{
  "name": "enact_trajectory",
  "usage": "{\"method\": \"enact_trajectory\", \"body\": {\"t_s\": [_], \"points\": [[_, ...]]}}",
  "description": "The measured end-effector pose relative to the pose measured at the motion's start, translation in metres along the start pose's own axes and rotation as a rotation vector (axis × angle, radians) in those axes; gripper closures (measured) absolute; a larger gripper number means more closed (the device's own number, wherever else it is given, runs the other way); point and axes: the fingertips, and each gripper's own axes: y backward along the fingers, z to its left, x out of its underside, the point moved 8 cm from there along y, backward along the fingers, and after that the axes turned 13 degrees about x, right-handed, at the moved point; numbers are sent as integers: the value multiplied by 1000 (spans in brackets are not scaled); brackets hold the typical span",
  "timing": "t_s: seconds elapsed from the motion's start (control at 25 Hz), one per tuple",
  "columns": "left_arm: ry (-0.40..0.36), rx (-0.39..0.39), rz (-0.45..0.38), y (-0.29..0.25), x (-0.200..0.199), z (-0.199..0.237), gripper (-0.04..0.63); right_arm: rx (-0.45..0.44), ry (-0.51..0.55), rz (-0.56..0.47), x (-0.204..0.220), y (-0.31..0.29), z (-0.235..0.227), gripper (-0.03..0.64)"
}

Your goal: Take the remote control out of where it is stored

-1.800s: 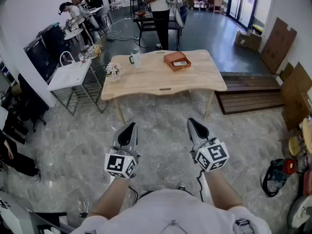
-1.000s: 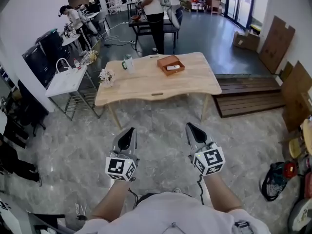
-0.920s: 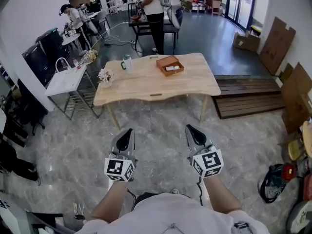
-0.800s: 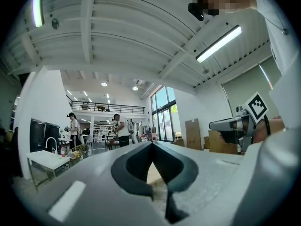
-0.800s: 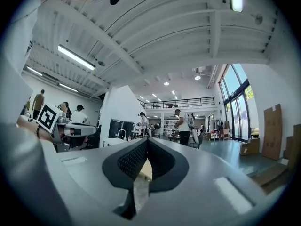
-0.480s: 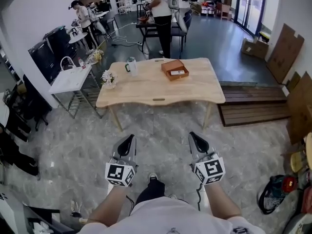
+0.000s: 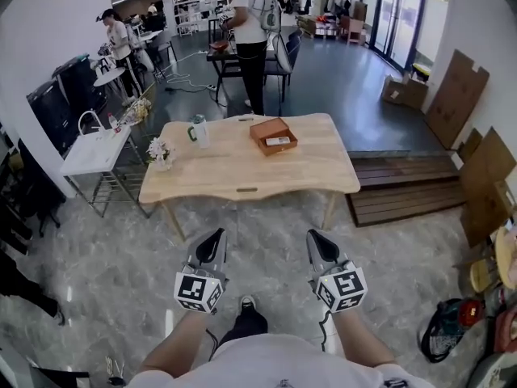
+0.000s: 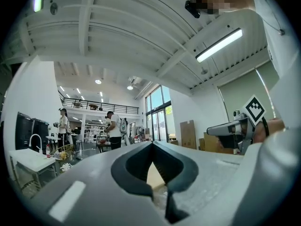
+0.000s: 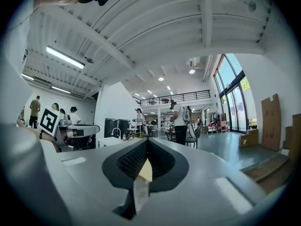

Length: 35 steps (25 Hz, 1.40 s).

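Squarely facing the pale wooden worktop (image 7: 242,168) from well back on the grey marble floor (image 7: 97,273), pointing the left hand-held gripper (image 7: 215,239) and the right hand-held gripper (image 7: 313,239) toward its near edge, side by side and apart from each other. Clenching both pairs of jaws tip to tip, gripping nothing in either. Leaving the remote control (image 7: 277,141) lying inside an open brown box (image 7: 262,128) close to the worktop's far edge, a little right of the middle, well apart from both hand-held grippers. Showing too, toward the far left corner, a pale cup (image 7: 199,132) and, nearer the left edge, a small pot of flowers (image 7: 158,149). Taking in a person in a white shirt (image 7: 247,14) with a backpack standing beyond the far edge, a second person (image 7: 113,35) at far left, a white side table (image 7: 90,148) just off the worktop's left edge, a low wooden platform (image 7: 404,192) off its right edge and cardboard sheets (image 7: 456,91) leaning against the right wall.
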Motion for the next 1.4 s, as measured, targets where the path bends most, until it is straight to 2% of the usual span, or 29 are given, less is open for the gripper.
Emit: {"method": "enact_trajectory", "body": {"t_s": [0.88,1.4], "points": [[65,139,-2,-149,23,198,595,77,-73,49,-11,-221,-2,589],[97,201,-7,-213,45,267,595,131,-92,78,2,-300,-14,589]]}}
